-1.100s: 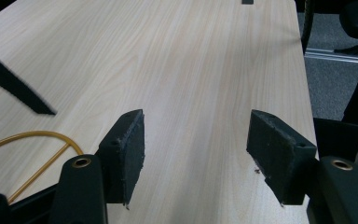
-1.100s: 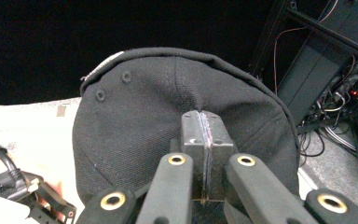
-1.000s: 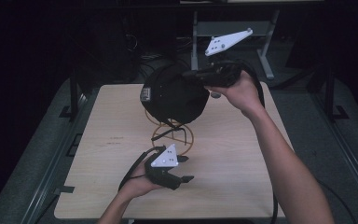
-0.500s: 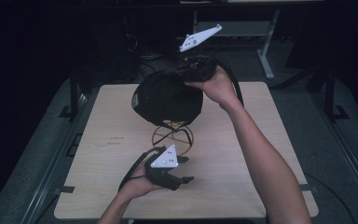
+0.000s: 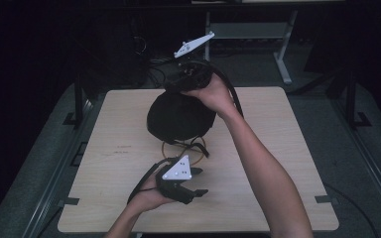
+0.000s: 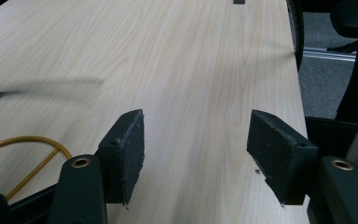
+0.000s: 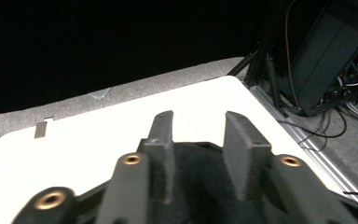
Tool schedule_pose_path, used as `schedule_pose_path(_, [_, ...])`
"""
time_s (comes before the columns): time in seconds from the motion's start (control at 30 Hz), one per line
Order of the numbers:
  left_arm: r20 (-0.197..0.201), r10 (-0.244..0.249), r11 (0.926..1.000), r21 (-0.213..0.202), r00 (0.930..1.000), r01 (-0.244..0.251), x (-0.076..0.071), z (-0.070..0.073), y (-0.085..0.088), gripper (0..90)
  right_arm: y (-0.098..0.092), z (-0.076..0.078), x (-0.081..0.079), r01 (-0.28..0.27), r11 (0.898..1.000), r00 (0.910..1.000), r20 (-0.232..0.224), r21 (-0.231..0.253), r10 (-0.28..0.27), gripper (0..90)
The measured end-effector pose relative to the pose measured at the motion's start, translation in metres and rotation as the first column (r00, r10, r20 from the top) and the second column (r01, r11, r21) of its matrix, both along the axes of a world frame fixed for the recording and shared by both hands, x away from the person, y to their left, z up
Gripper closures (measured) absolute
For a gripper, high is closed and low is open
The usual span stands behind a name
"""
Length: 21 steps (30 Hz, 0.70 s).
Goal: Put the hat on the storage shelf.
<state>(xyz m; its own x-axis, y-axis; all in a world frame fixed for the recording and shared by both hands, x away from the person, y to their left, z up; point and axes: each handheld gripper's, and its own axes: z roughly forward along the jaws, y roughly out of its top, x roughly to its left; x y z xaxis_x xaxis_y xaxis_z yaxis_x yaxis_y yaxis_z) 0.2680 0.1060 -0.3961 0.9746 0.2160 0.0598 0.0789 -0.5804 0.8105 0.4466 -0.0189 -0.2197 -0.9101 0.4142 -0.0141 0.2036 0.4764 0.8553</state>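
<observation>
The worktop (image 5: pixel 278 148) is light wood with thin wavy lines in it. The soft bag (image 5: pixel 178 116) is black, and the wire stand (image 5: pixel 171 146) under it is yellow-gold. Both tongs are black, and each has a pale grey plate (image 5: pixel 177 168) on top.

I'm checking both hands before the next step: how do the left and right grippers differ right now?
The left gripper lies low at the table, jaws wide with bare wood between; the right gripper is raised over the black cloth, its jaws narrower and just opening, cloth bunched beneath. Both have black jaws and a grey plate.
</observation>
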Motion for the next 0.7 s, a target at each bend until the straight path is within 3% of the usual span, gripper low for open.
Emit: schedule_pose_path(0.7, [-0.001, 0.044, 0.9990, -0.002, 0.9990, -0.044, 0.005, -0.003, 0.006, 31.1, -0.052, -0.004, -0.009, 0.055, 0.998, 0.9965, -0.065, 0.041, -0.052, 40.3])
